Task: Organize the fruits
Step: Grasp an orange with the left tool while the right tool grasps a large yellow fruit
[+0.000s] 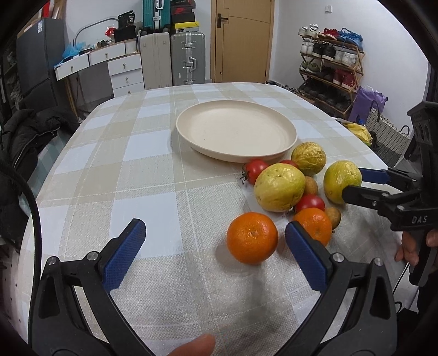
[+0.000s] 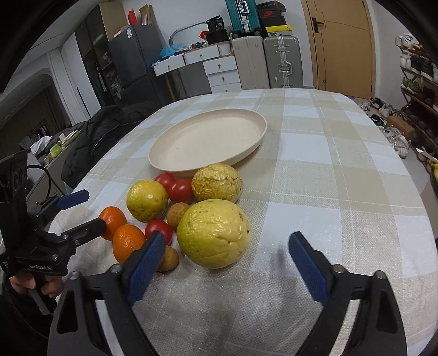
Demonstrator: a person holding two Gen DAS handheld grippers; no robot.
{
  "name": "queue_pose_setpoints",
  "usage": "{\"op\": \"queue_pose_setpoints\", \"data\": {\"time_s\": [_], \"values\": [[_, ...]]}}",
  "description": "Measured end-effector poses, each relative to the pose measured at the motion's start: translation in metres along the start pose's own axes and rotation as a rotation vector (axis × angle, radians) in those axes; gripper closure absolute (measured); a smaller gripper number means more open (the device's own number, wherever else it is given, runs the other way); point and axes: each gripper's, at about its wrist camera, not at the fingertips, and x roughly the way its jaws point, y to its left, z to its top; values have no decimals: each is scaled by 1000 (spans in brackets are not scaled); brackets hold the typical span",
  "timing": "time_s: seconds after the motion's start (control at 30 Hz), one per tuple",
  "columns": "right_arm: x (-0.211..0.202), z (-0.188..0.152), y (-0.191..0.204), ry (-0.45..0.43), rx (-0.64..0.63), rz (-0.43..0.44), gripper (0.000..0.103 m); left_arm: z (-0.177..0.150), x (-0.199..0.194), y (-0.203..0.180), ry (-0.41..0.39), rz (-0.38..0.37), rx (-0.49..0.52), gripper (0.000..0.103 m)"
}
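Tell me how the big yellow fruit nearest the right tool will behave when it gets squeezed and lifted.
The big yellow fruit looks round, so it may roll if nudged. Its dimpled skin hints at softness, so squeeze gently. It probably needs wide jaws.

White walls (image 1: 295, 16); wooden door (image 1: 242, 41) at 12 o'clock behind bench (image 1: 153, 153) with beige-and-white checked cloth. Suitcases (image 1: 187, 59) stand beside door at 11, boxes stacked above. White drawer unit (image 1: 126, 71) at 10, dark fridge (image 2: 134, 54) beyond. Black jacket (image 1: 30, 131) heaped at 9. Wooden shoe rack (image 1: 331, 65) full of shoes at 2; purple bag (image 1: 366, 101), woven basket (image 1: 388, 137) below. Even indoor light.
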Motion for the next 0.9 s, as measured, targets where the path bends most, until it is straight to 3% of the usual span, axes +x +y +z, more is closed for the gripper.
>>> {"op": "queue_pose_setpoints", "data": {"time_s": [0.13,0.27,0.43,0.53,0.6,0.9], "values": [[4,0,4,10,-19,-4,25,1,3,-2,23,-10,13,7],[6,-1,9,21,-45,2,34,2,6,-4,46,-48,19,21],[5,-1,10,17,-50,-1,35,0,10,-8,74,-96,31,31],[5,-1,10,17,-52,5,40,-2,13,-12,91,-131,36,47],[5,-1,12,19,-59,11,44,-3,15,-13,97,-163,35,65],[-2,-1,13,-22,-48,5,45,-4,10,-13,69,-179,20,65]]}}
